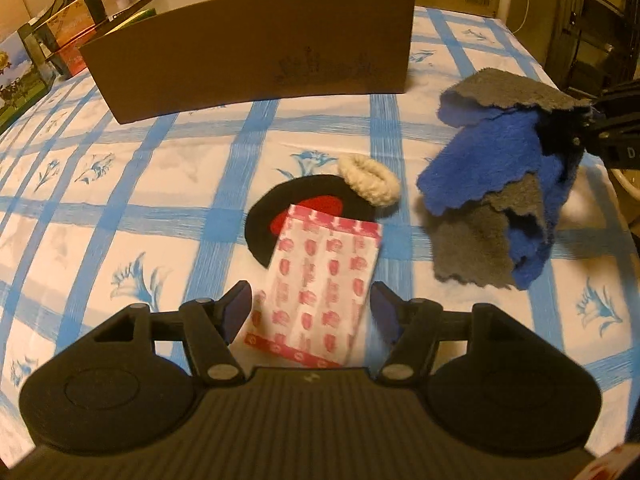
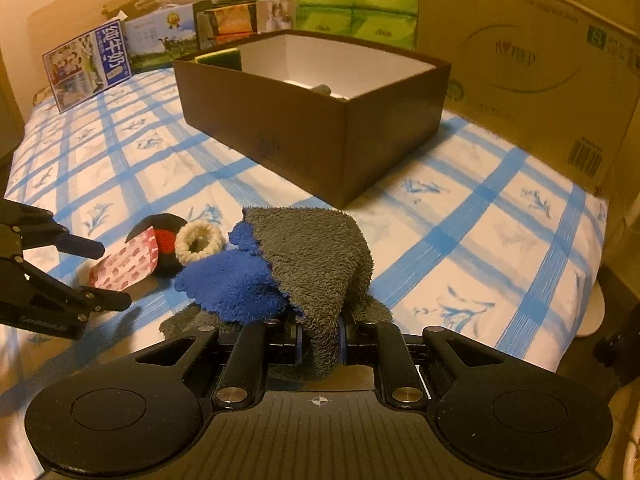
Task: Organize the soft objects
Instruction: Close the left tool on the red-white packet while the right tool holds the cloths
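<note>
Now the left fingers (image 1: 310, 308) are straddling the packet (image 1: 320, 280) on the table (image 1: 120, 200), spread wide and empty; squeezing its middle would grip well. Meanwhile the right fingers (image 2: 320, 344) are pinching the cloth (image 2: 308, 264).

both grippers are matte black: ribbed housing, two round discs at the sides, silver pivot screws on the linkage arms. left gripper (image 1: 310, 306) has dark blue pads (image 1: 234, 312); right gripper (image 2: 320, 344) carries a small white crosshair mark.

my table, under a blue-checked cloth (image 1: 120, 208), carries the brown box (image 2: 280, 128), black-and-red disc (image 1: 260, 220), cream ring (image 1: 370, 184) and red-patterned packet (image 1: 320, 280).
</note>
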Available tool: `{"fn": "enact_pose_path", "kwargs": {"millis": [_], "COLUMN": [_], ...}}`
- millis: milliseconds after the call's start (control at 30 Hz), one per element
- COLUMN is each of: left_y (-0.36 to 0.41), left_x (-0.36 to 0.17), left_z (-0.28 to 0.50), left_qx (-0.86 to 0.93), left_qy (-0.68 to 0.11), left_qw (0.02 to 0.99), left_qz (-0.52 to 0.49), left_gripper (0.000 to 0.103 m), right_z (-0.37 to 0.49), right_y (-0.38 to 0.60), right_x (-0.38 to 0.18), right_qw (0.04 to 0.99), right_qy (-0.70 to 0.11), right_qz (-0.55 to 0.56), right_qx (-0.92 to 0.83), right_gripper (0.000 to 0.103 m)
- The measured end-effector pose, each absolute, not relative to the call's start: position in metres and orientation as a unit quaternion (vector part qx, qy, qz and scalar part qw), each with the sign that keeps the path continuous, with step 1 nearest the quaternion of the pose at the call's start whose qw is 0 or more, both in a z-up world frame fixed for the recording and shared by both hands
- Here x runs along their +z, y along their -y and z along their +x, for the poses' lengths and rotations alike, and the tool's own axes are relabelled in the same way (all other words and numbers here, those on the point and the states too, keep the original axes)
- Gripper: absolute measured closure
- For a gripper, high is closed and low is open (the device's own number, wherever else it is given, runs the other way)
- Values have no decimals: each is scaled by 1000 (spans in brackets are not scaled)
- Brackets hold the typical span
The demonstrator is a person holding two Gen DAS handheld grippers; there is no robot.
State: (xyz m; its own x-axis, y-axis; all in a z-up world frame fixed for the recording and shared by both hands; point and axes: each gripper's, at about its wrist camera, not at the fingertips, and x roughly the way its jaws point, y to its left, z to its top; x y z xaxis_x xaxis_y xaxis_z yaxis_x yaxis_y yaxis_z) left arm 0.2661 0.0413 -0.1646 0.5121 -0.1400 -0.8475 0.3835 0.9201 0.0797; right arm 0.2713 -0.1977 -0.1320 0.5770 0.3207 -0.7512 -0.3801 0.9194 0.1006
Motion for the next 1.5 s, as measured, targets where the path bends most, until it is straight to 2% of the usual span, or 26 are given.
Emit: {"fn": "enact_pose_path", "kwargs": {"millis": [233, 333, 367, 400, 433, 633, 1000, 1500], "left_y": [-47, -47, -46, -46, -46, -39, -34, -46], "left_x": [-170, -166, -165, -163, -162, -162, -152, -109], "left_z": [278, 275, 274, 272, 271, 265, 260, 245], "left_qx": [-172, -170, -169, -169, -170, -170, -147, -106], "left_qy": [-488, -483, -481, -480, -483, -488, -485, -457], "left_qw": [849, 853, 854, 855, 853, 849, 859, 882], "left_qz": [107, 102, 102, 102, 99, 107, 74, 47], "left_gripper": [43, 49, 53, 71, 78, 77, 81, 81], "right_z": [279, 279, 279, 279, 279, 277, 274, 264], "right_y": [200, 201, 201, 201, 201, 200, 201, 198], "right_x": [-138, -138, -138, -138, -139, -137, -133, -104], "right_qw": [882, 882, 882, 882, 881, 882, 883, 894], "right_qy": [-430, -431, -432, -432, -433, -432, -426, -393], "right_qz": [-14, -12, -11, -9, -8, -9, -11, -15], "right_qx": [190, 190, 189, 189, 189, 190, 195, 213], "right_gripper": [87, 87, 87, 87, 87, 87, 87, 87]}}
